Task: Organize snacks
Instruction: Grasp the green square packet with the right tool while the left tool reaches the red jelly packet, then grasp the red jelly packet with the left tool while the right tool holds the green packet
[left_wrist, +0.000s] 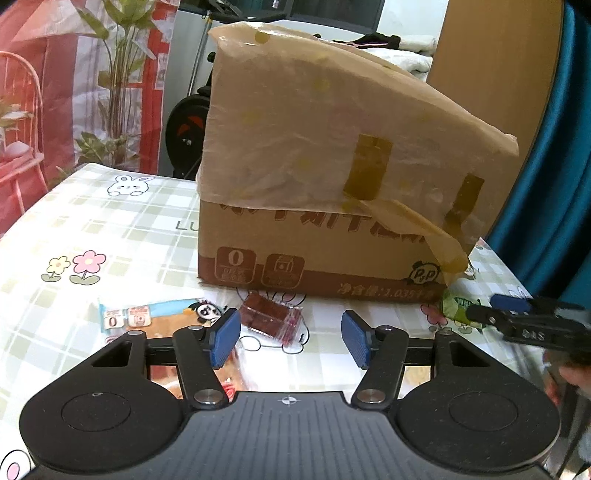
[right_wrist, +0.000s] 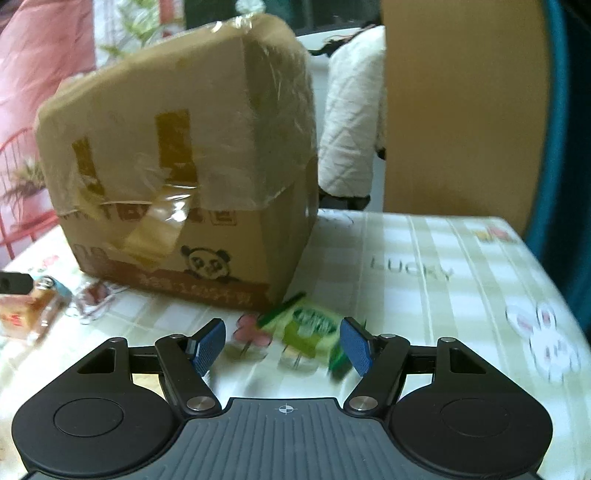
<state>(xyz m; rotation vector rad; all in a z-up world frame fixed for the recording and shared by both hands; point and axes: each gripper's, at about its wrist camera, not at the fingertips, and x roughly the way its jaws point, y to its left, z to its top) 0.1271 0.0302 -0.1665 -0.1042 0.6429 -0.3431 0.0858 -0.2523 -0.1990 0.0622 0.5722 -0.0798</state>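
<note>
A taped cardboard box (left_wrist: 332, 177) stands on the checked tablecloth; it also shows in the right wrist view (right_wrist: 177, 184). My left gripper (left_wrist: 290, 338) is open, just above the table, with a dark red clear-wrapped snack (left_wrist: 269, 317) lying between and just beyond its blue pads. A blue and orange panda snack packet (left_wrist: 159, 319) lies under its left finger. My right gripper (right_wrist: 282, 345) is open around a green snack packet (right_wrist: 314, 332) lying by the box corner. The right gripper also shows in the left wrist view (left_wrist: 517, 314), beside the green packet (left_wrist: 458, 308).
In the right wrist view the red snack (right_wrist: 94, 295) and the orange packet (right_wrist: 29, 314) lie left of the box. A wooden board (right_wrist: 461, 110) and a white quilted cloth (right_wrist: 351, 122) stand behind the table. The tablecloth (right_wrist: 461, 295) stretches right.
</note>
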